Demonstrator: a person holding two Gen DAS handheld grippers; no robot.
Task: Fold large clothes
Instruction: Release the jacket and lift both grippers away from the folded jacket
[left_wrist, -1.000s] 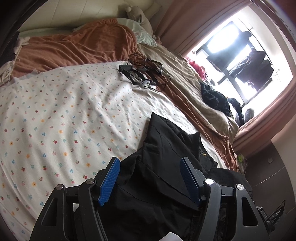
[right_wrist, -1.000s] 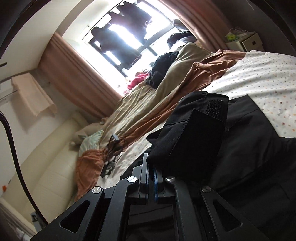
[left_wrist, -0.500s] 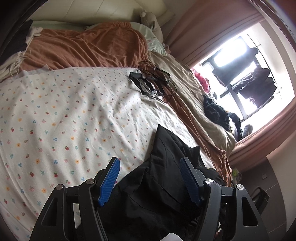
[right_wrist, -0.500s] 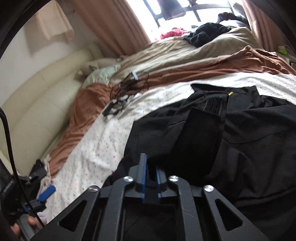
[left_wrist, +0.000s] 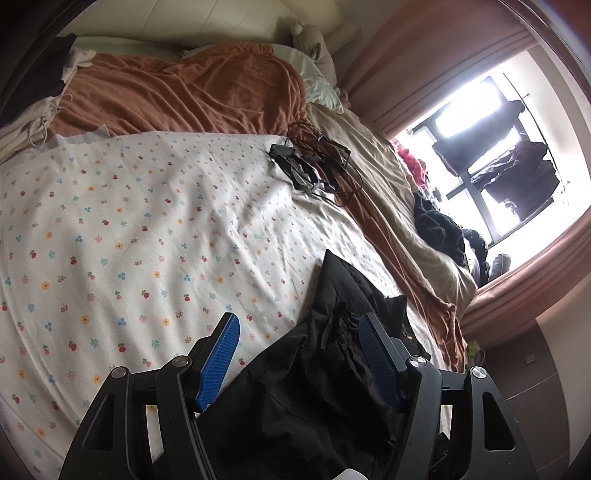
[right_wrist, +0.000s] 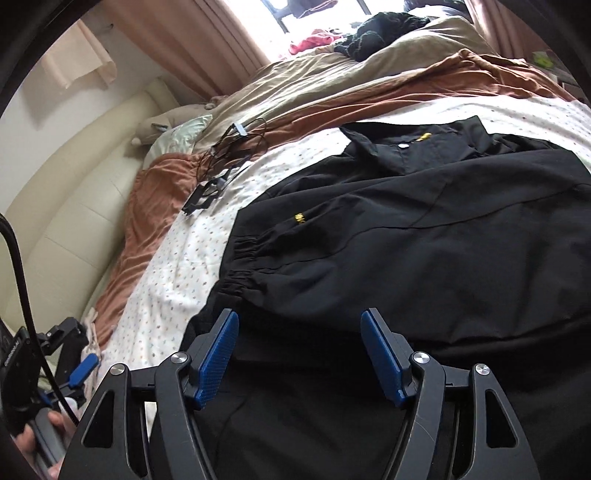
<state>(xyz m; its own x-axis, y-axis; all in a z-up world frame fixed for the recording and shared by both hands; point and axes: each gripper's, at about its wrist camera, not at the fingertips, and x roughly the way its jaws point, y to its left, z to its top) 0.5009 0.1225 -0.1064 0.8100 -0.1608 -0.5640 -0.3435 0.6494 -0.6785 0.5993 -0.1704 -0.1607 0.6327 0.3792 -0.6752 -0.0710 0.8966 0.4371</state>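
Observation:
A large black jacket (right_wrist: 406, 236) with small yellow marks lies spread on the flowered white sheet (right_wrist: 184, 258), one sleeve with an elastic cuff (right_wrist: 243, 266) folded across the body. My right gripper (right_wrist: 300, 354) is open and empty just above the jacket's near part. In the left wrist view the jacket (left_wrist: 325, 369) is bunched at the bed's near right. My left gripper (left_wrist: 300, 362) is open over its edge, holding nothing. The left gripper (right_wrist: 79, 369) also shows at the lower left of the right wrist view.
A tangle of black cables and a small device (left_wrist: 310, 170) lies on the sheet's far side. Brown (left_wrist: 192, 96) and beige (left_wrist: 388, 192) blankets cover the rest of the bed. Dark clothes (left_wrist: 443, 232) are piled by the window. A cream headboard (right_wrist: 55, 206) stands beyond.
My right gripper opened and let go of the black sleeve, which now lies flat across the jacket. My left gripper stayed open and drew back a little.

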